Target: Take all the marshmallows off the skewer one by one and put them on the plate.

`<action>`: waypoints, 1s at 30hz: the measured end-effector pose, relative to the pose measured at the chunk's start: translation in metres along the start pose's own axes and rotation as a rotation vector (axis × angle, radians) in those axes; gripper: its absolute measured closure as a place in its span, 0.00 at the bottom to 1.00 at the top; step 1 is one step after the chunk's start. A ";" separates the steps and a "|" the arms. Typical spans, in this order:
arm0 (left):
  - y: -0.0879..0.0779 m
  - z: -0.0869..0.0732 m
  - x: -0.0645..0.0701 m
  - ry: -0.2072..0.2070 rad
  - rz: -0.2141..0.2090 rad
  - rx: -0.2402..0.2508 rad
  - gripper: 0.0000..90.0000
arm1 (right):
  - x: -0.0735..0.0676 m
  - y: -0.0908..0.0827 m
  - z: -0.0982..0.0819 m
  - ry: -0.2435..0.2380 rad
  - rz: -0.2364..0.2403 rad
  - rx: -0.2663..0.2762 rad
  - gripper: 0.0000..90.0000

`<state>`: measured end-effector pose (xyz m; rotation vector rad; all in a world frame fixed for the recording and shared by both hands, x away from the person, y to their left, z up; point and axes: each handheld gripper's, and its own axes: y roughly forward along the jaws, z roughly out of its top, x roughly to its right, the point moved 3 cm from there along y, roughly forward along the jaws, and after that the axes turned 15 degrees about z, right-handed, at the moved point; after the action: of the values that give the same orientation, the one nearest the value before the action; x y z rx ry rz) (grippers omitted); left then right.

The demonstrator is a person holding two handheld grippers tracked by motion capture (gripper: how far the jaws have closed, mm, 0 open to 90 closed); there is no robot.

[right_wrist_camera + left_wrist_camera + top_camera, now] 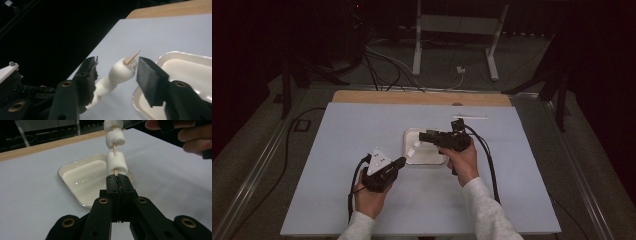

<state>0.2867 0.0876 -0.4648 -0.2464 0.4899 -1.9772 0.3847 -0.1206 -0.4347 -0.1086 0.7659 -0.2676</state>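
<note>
Left tongs [117,178] pinch the marshmallow skewer's [115,147] base, while its top marshmallow [123,69] sits untouched between the spread right tongs [116,72].

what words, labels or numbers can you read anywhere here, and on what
None: no readable text stands on anything.
White tray: plain, no marking.
Marshmallows on the skewer: blank.
Left gripper and right gripper: plain black, only brass screws.
White strip at the far edge of the table: too small to tell.
</note>
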 end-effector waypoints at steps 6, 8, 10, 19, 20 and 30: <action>0.000 0.000 0.001 0.003 -0.012 0.009 1.00 | 0.003 0.008 -0.004 0.077 0.017 -0.016 0.68; 0.001 -0.001 0.002 0.004 -0.014 0.010 1.00 | 0.003 0.008 -0.003 0.087 0.022 -0.014 0.70; 0.002 -0.002 0.002 0.011 -0.013 0.005 1.00 | 0.003 0.008 -0.003 0.106 0.033 -0.007 0.75; 0.014 -0.009 0.005 0.018 -0.029 -0.060 0.85 | -0.005 0.007 -0.001 0.103 0.073 0.008 0.84; 0.014 -0.009 0.006 0.021 -0.032 -0.063 0.85 | -0.005 0.008 -0.001 0.100 0.075 0.006 0.84; 0.017 -0.014 0.002 0.039 0.004 -0.103 1.00 | -0.008 0.012 -0.002 0.063 0.054 -0.003 0.86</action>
<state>0.2945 0.0825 -0.4849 -0.2711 0.6179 -1.9581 0.3806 -0.1070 -0.4329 -0.0827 0.8309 -0.2196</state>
